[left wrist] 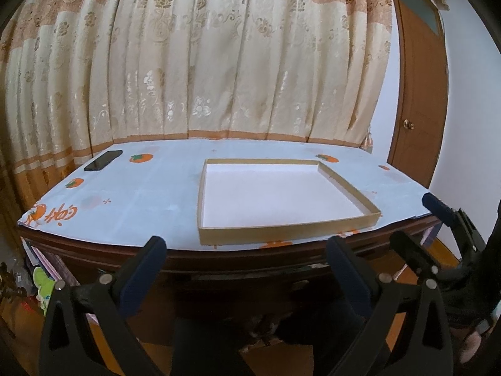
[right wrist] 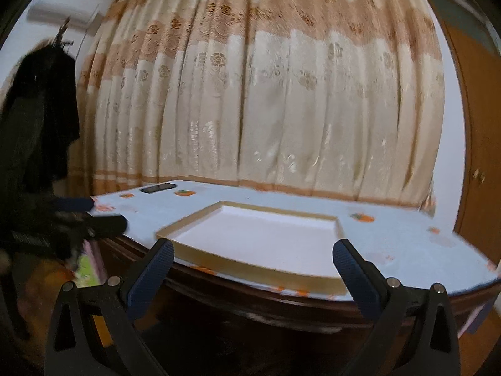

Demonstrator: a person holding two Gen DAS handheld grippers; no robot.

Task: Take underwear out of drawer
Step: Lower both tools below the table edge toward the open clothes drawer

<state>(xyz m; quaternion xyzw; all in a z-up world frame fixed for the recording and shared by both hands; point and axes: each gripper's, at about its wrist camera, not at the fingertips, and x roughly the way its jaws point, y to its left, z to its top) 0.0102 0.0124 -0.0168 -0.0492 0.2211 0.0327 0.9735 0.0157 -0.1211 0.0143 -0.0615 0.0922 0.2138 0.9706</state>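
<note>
My left gripper (left wrist: 247,247) is open and empty, held in front of the table's near edge. My right gripper (right wrist: 252,250) is open and empty too, at the table's front edge near the box; it also shows at the right of the left wrist view (left wrist: 416,222). A shallow cardboard box (left wrist: 344,185) with a white bottom lies on the table, empty; the right wrist view shows it too (right wrist: 250,269). The dark wooden drawer front (left wrist: 250,266) runs under the tabletop and looks shut. No underwear is in view.
The table (left wrist: 141,194) has a pale cloth with orange fruit prints. A black phone (left wrist: 103,160) lies at its far left. A patterned curtain (left wrist: 219,62) hangs behind. A wooden door (left wrist: 419,109) is at the right. Clutter sits on the floor at left (left wrist: 43,285).
</note>
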